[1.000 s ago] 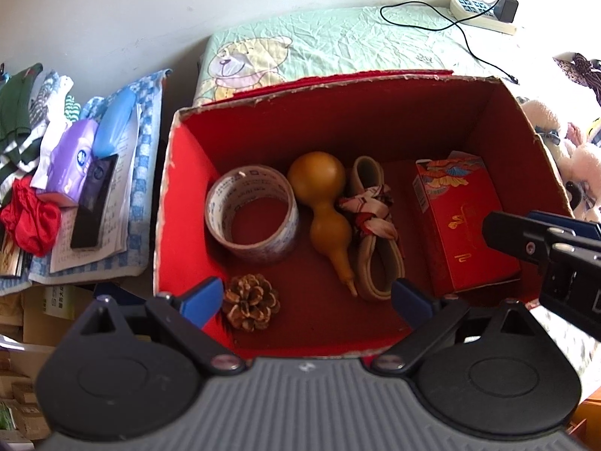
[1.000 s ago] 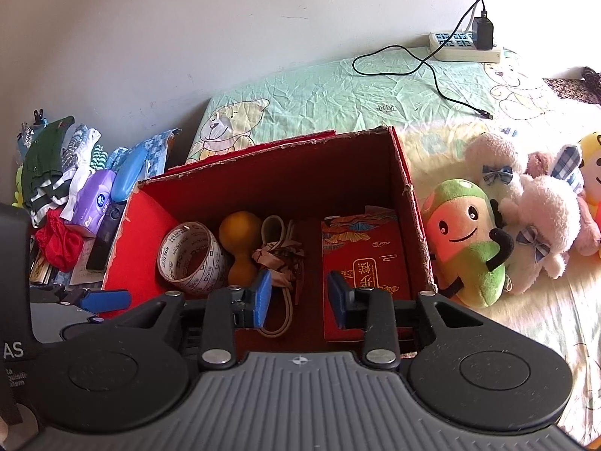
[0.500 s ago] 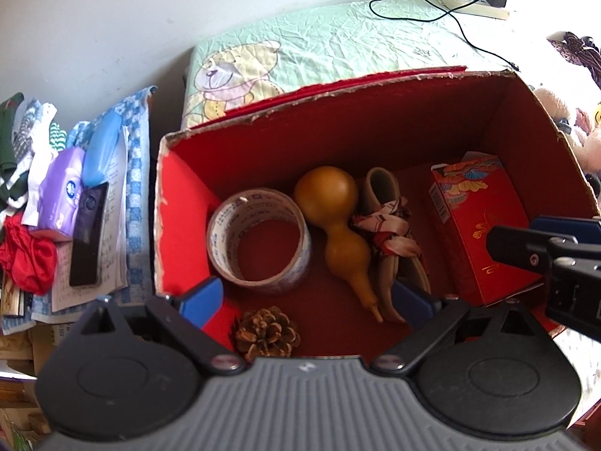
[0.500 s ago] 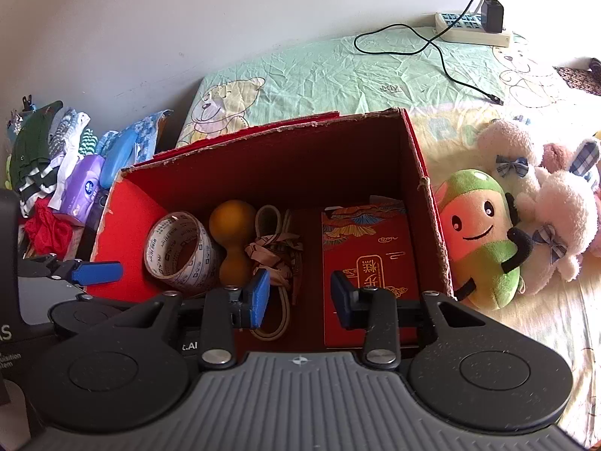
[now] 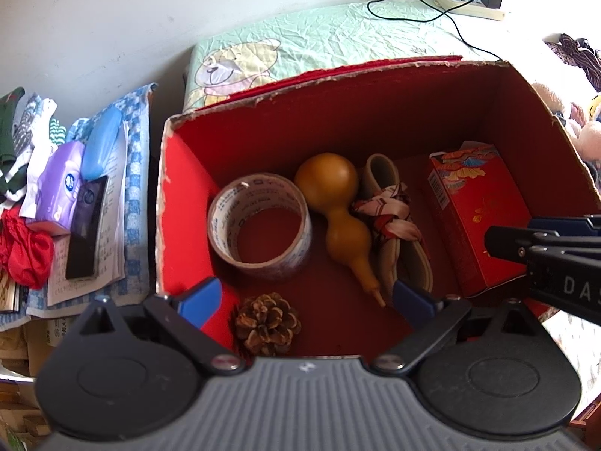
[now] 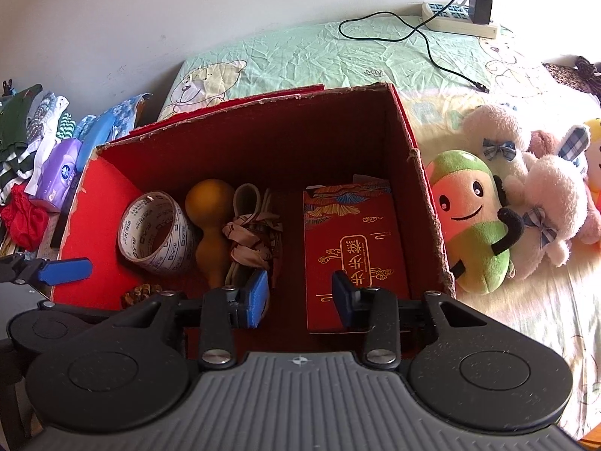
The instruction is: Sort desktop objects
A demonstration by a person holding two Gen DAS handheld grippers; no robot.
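Observation:
An open red cardboard box holds a roll of printed tape, a tan gourd, a bundled strap with a ribbon, a red gift packet and a pine cone. My left gripper hangs open wide over the box's near left part, above the pine cone and holding nothing. Over the near middle my right gripper is open too, empty, between the strap and the packet.
Left of the box lie a tissue pack, a blue case, a dark phone-like slab and clothes. Plush toys crowd the bed right of the box. A power strip and cable lie behind.
Both grippers have drifted slightly over the box. Their jaws keep the same gaps, and the things in the box lie as before.

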